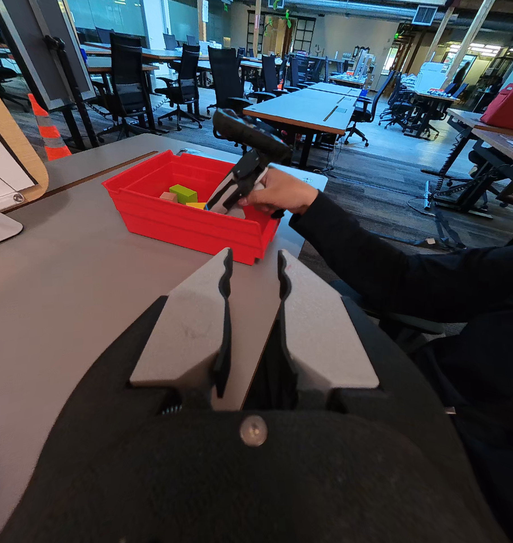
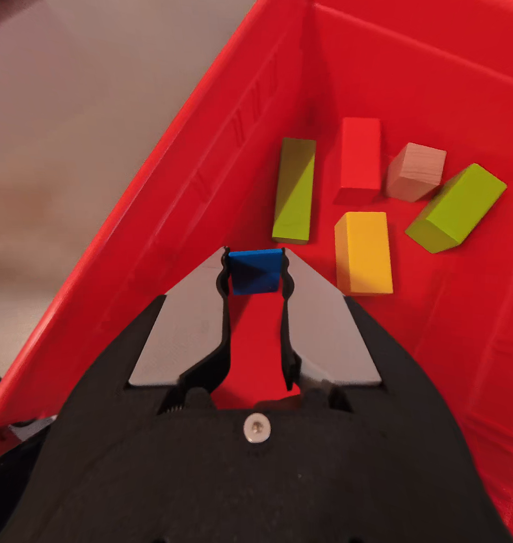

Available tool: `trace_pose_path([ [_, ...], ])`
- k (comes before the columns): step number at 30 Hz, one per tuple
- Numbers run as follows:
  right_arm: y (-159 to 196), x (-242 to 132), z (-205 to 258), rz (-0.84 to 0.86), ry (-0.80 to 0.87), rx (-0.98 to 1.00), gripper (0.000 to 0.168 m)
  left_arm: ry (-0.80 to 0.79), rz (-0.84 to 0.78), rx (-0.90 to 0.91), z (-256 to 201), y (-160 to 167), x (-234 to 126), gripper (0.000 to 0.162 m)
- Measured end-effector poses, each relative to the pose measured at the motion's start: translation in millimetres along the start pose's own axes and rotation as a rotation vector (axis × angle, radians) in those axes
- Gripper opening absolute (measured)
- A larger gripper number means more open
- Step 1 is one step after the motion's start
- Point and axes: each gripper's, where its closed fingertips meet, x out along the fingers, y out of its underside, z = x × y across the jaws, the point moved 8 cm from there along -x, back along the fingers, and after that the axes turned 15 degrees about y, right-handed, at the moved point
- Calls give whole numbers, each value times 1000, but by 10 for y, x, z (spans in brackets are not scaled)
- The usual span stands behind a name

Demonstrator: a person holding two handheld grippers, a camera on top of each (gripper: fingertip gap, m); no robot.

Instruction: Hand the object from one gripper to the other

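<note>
My right gripper [image 2: 255, 252] reaches into a red bin [image 2: 190, 164] and is shut on a small blue block [image 2: 254, 271], which sits between its fingertips just above the bin floor. In the left wrist view the right gripper [image 1: 217, 207] dips into the bin [image 1: 190, 229], held by a hand in a dark sleeve; a sliver of the blue block shows at its tip. My left gripper [image 1: 255, 255] is open and empty, hovering over the grey table [image 1: 58, 293] in front of the bin.
Loose blocks lie in the bin: two green [image 2: 294, 191] [image 2: 457, 208], a red one [image 2: 359, 155], a yellow one [image 2: 363, 252] and a plain wooden cube [image 2: 415, 172]. A sign board [image 1: 5, 164] stands at the table's left. An orange cone [image 1: 48, 129], chairs and desks stand behind. Across from one pair of fingers to the other is roughly 30 cm. Measured from the fingertips, the plain wooden cube [image 2: 415, 172] is 12 cm or so from the right gripper and 45 cm from the left.
</note>
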Motion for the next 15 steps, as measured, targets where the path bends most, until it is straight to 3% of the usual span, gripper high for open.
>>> trace_pose_path([
  [7,44,104,87,88,60,-86,33,-21,-4,6,7,-16,-59,28],
  [9,94,103,107,129,53,-114,46,-67,14,11,45,-20,-134,31],
  [15,32,-157,33,57,83,-88,47,-345,-24,4,272,-85,-795,35],
])
